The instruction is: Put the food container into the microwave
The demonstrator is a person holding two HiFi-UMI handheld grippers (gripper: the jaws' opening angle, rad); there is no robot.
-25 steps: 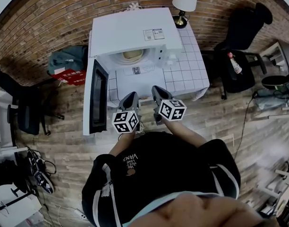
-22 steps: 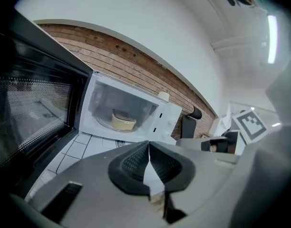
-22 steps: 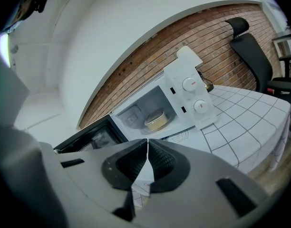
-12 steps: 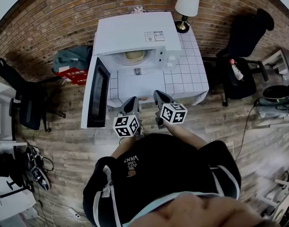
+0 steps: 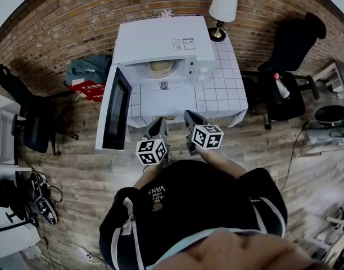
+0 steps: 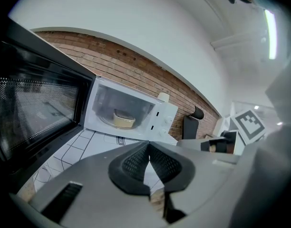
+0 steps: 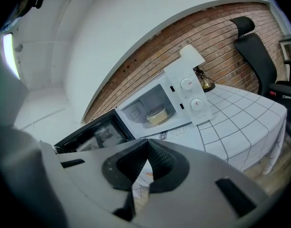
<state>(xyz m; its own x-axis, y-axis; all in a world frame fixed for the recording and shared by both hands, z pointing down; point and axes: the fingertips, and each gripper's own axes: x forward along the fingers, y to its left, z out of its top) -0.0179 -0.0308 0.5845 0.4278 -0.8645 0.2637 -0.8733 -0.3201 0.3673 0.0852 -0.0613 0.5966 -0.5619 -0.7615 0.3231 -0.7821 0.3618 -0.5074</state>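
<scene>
Pale, round food container (image 5: 159, 67) sits inside the white microwave (image 5: 161, 38) — its door (image 5: 117, 112) swung wide. Left tongs (image 6: 148, 148) and right tongs (image 7: 147, 148) — both closed, empty — hover at the tiled worktop (image 5: 222, 91) edge.

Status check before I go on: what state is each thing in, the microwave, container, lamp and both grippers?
White microwave oven: black-windowed door swung wide open to the left, cavity exposed.
Round cream food container: inside the microwave, upright on the turntable.
Left gripper: shut, empty, short of the microwave.
Right gripper: shut, empty, beside the left.
White-shaded table lamp: upright; lit or not, cannot tell.
</scene>
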